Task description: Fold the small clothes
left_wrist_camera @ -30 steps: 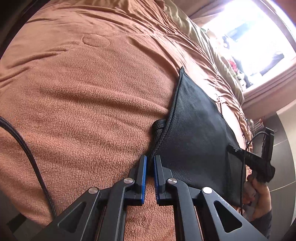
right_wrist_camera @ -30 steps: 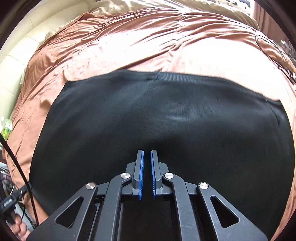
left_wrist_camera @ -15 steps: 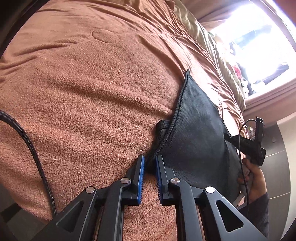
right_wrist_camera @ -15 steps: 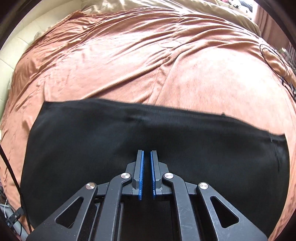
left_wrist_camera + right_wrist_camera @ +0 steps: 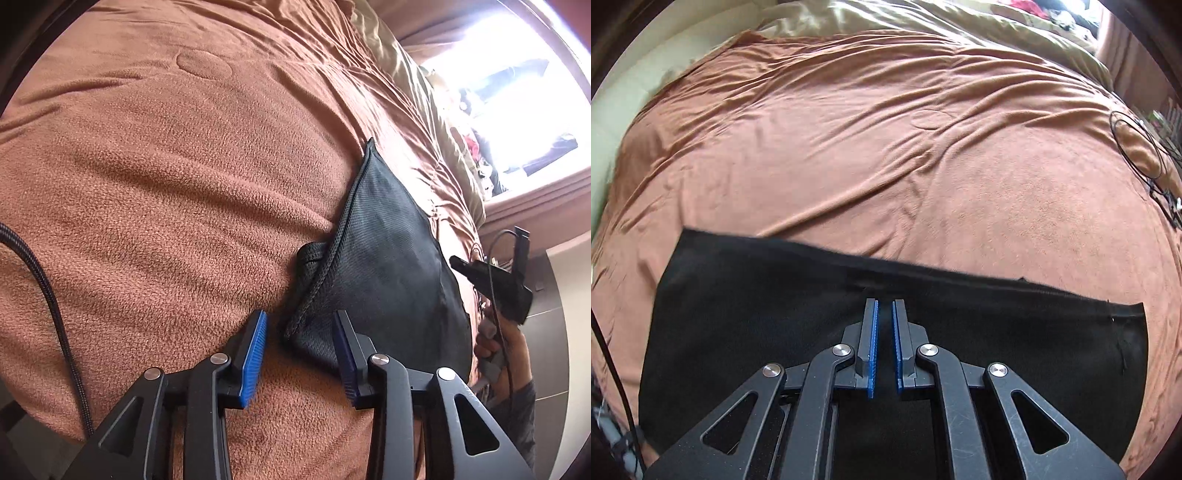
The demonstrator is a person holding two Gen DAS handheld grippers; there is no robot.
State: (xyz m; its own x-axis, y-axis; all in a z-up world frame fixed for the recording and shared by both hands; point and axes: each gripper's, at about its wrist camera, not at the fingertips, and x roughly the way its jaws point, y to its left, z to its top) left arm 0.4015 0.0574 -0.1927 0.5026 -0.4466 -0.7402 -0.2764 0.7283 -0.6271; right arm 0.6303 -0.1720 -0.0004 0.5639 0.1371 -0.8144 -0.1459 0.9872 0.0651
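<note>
The black garment point(image 5: 384, 254) lies flat on the brown fleece blanket point(image 5: 166, 184) of the bed, near the bed's near edge. In the left wrist view its stitched side edge runs from a far pointed corner down to a near corner, with a small roll of fabric poking out beside that seam. Wide bare blanket stretches to the left of and beyond the cloth; in the right wrist view the garment point(image 5: 746, 295) shows a straight far edge with open rumpled blanket point(image 5: 886, 147) all the way to the beige sheet point(image 5: 923, 18) at the head. The left gripper point(image 5: 300, 334) tilts down at the cloth's near corner; its jaws have just been opening and now stand partly apart, the corner lying between them with the pads not pressing on it. The right gripper point(image 5: 884, 306) points down over the middle of the garment near its far edge, jaws closed to a narrow slit with nothing held. In the left wrist view a hand point(image 5: 496, 347) holds the right gripper point(image 5: 495, 277) at the cloth's far side. A braided black cable point(image 5: 48, 288) crosses the blanket on the left, a thin looped wire point(image 5: 1137, 147) lies at the bed's right side, and a bright window point(image 5: 517, 81) glares beyond.
</note>
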